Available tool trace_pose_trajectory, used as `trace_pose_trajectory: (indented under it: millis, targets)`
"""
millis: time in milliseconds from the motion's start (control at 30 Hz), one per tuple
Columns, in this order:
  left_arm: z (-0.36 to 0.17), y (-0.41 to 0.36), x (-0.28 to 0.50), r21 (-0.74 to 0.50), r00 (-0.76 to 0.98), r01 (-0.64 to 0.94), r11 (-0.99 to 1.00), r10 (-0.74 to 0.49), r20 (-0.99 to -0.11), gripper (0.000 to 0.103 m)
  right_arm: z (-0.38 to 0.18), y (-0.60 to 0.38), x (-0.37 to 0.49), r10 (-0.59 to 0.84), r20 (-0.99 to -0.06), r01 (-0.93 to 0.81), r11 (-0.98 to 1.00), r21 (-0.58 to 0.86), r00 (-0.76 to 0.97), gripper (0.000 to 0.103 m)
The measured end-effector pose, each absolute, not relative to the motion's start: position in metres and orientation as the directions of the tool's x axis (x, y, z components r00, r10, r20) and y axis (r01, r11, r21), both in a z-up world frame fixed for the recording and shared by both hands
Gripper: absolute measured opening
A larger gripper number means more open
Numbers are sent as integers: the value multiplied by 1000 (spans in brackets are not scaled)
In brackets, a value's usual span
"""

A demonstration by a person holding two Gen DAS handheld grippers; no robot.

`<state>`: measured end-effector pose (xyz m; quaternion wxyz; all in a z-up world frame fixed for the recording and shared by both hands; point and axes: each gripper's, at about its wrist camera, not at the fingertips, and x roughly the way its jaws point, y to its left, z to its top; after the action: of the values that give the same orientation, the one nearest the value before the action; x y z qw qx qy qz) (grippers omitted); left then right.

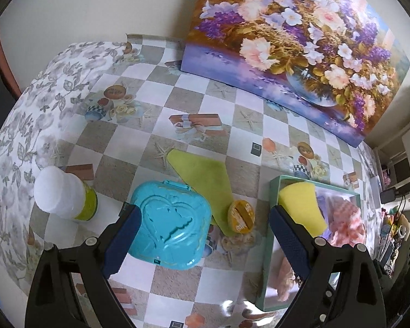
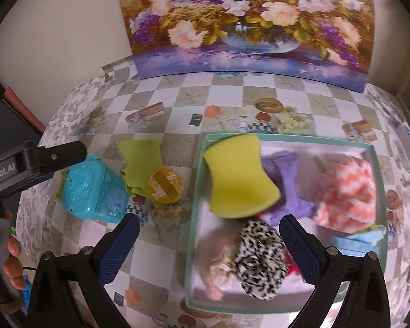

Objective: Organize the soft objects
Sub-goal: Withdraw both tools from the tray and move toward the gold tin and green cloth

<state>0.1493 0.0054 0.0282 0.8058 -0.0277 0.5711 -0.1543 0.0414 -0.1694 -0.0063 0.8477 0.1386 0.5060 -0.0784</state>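
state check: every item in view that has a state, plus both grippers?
Left gripper: open, empty.
Right gripper: open, empty.
Teal plastic heart-embossed case: closed.
Mint-green shallow box: open, holding soft items.
Yellow foam sponge: tilted on box rim.
Lime-green cloth: flat, outside box.

Turquoise case [image 1: 170, 225], white-capped bottle [image 1: 64, 198], round tin [image 1: 241, 216] — floral painting [image 1: 300, 43] behind.

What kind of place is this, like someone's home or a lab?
Probably a home: a table under a checkered printed tablecloth, a flower painting leaning on the wall, and cluttered shelving at the side.
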Motion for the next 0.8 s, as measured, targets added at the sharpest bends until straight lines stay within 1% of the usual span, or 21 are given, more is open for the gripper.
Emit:
trace_pose_trajectory:
  millis: [200, 333, 533, 667, 800]
  targets:
    - [23, 6, 164, -233, 291, 205, 951, -286, -913, 95, -9, -159, 56, 18, -884, 241, 959, 147, 467, 103]
    - [21, 7, 175, -234, 294, 201, 951, -287, -912, 95, -14, -159, 65, 0, -894, 258, 958, 129, 449, 103]
    - [12, 11, 192, -223, 308, 194, 955, -275, -911, 95, -19, -162, 79, 29, -895, 267, 950, 164, 445, 103]
    - [5, 17, 202, -250, 315, 172, 953, -294, -903, 95, -20, -159, 89, 15, -891, 273, 949, 156, 454, 103]
    - [-2, 20, 208, -275, 310, 157, 948, -312, -898, 95, -25, -152, 101, 33, -890, 255, 953, 165, 454, 103]
